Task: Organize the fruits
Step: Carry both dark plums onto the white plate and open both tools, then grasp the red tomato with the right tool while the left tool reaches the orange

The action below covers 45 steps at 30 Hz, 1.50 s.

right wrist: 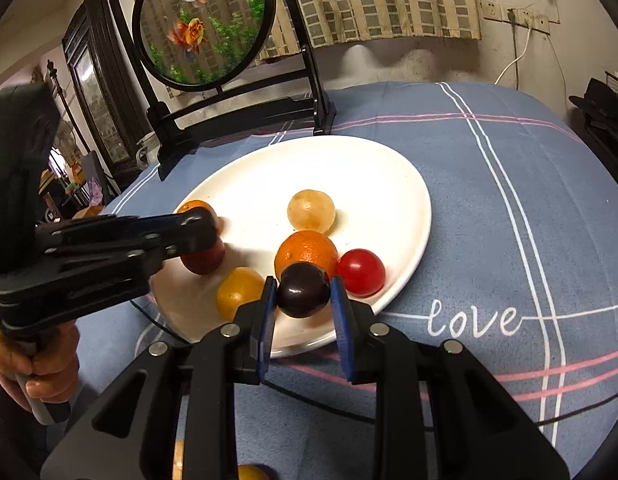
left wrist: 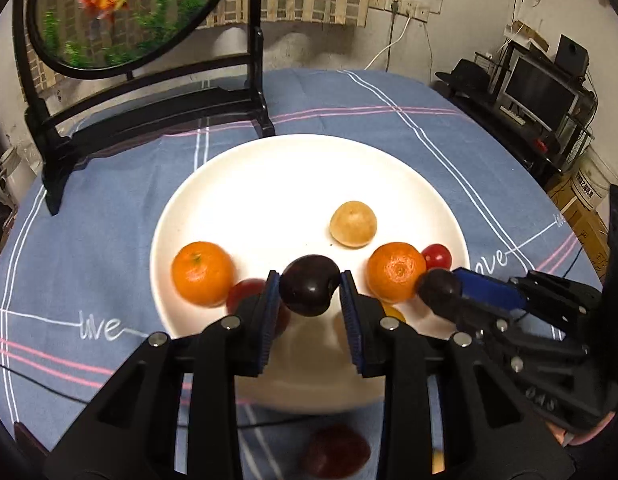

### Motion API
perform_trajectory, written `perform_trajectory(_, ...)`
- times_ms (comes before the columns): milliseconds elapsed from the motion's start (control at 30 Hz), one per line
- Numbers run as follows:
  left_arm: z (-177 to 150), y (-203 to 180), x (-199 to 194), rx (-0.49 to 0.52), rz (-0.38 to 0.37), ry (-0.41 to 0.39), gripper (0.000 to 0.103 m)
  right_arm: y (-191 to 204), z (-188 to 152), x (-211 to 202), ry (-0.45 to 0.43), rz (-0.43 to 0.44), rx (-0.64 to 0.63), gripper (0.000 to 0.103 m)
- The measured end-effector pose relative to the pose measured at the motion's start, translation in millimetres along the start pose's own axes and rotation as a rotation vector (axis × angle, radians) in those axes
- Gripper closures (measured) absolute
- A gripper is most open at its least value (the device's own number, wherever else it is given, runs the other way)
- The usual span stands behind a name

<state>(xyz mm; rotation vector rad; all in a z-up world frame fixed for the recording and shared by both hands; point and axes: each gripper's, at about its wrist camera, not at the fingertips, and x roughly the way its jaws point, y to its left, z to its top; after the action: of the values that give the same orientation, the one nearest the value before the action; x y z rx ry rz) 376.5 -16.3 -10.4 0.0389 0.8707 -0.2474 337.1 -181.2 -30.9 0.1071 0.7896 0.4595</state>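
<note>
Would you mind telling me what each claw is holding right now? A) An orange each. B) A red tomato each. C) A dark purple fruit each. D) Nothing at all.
C: the left claw and the right claw each pinch a dark purple fruit between their blue pads.

Dim room, bright glare on the white plate (left wrist: 269,184) — fisheye-warped edges, blurred foreground

Blue plaid tablecloth (right wrist: 489,200), round goldfish screen (left wrist: 121,8), checked curtain (right wrist: 369,0), monitor (left wrist: 541,92)
</note>
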Motion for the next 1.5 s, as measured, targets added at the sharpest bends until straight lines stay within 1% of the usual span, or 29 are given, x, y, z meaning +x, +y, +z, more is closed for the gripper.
perform_trajectory(67,1.9,-3.4,6.3,0.009,0.021,0.003,0.072,0.6,2.1,1.2,-0.003,-0.003,-0.009,0.076)
perform_trajectory(367,1.9,-8.1,20.7,0.014,0.058,0.025,0.071,4.6,2.9,7.5,0.011,-0.009,-0.036,0.075)
perform_trajectory(400,1.6,-10.2,18.7,0.018,0.065,0.019,0.068,5.2,3.0,8.1,0.016,-0.011,-0.038,0.075)
perform_trajectory(433,1.4,-11.0,15.8,0.02,0.078,0.012,0.062,6.3,2.8,8.4,0.02,-0.013,-0.042,0.074)
perform_trajectory(467,1.2,-12.0,10.5,0.021,0.092,-0.006,0.044,7.5,2.7,8.2,0.025,-0.013,-0.047,0.074)
perform_trajectory(500,0.4,-12.8,5.0,0.02,0.106,-0.025,0.031,8.8,2.5,6.9,0.022,-0.009,-0.053,0.072)
perform_trajectory(567,-2.8,-12.4,-12.4,0.009,0.137,-0.068,0.024,11.1,2.7,2.5,0.014,-0.004,-0.059,0.065)
perform_trajectory(600,-5.9,-10.4,-20.0,-0.003,0.134,-0.076,0.021,11.8,2.6,-1.3,0.01,-0.001,-0.057,0.049)
perform_trajectory(633,-9.7,-8.4,-26.4,-0.017,0.127,-0.081,0.02,11.9,2.1,-6.5,-0.001,0.003,-0.052,0.044)
perform_trajectory(667,-16.4,-5.9,-35.2,-0.032,0.117,-0.089,0.019,12.4,1.3,-15.5,-0.029,0.008,-0.047,0.044)
perform_trajectory(767,-39.5,4.1,-62.2,-0.082,0.105,-0.122,0.013,21.2,-4.4,-32.3,-0.037,0.005,-0.092,0.043)
perform_trajectory(833,-56.3,8.2,-78.1,-0.09,0.104,-0.133,0.013,26.7,-13.1,-46.8,-0.052,0.017,-0.111,0.043)
perform_trajectory(867,-67.1,10.2,-87.7,-0.096,0.102,-0.146,0.013,29.0,-17.3,-51.2,-0.047,0.023,-0.118,0.043)
perform_trajectory(933,-88.2,15.0,-101.8,-0.117,0.099,-0.177,0.009,32.6,-28.8,-60.0,-0.037,0.036,-0.129,0.043)
perform_trajectory(1000,-112.8,21.5,-107.3,-0.148,0.103,-0.21,0.006,38.0,-48.0,-69.0,-0.017,0.057,-0.153,0.043)
perform_trajectory(1033,-121.3,23.4,-105.9,-0.157,0.115,-0.206,0.006,41.2,-58.2,-72.9,-0.01,0.057,-0.171,0.043)
perform_trajectory(1067,-128.2,25.0,-101.7,-0.166,0.162,-0.161,0.006,43.7,-65.2,-74.0,-0.001,0.049,-0.184,0.043)
perform_trajectory(1100,-131.6,25.5,-102.2,-0.164,0.172,-0.145,0.006,48.7,-74.6,-73.7,0.027,0.037,-0.209,0.043)
perform_trajectory(1200,-143.3,31.2,-105.1,-0.21,0.162,-0.151,0.006,58.4,-88.0,-74.5,0.075,0.048,-0.236,0.043)
perform_trajectory(1267,-148.1,30.5,-105.1,-0.196,0.206,-0.139,0.006,63.0,-95.7,-76.8,0.096,0.067,-0.247,0.043)
perform_trajectory(1300,-149.5,29.1,-107.0,-0.182,0.245,-0.149,0.006,65.5,-98.5,-78.2,0.103,0.073,-0.255,0.043)
perform_trajectory(1367,-149.7,27.8,-111.5,-0.172,0.274,-0.168,0.006,70.1,-102.4,-80.1,0.112,0.081,-0.276,0.043)
perform_trajectory(1500,-148.4,32.3,-113.1,-0.19,0.253,-0.171,0.005,76.3,-108.1,-77.7,0.14,0.091,-0.305,0.043)
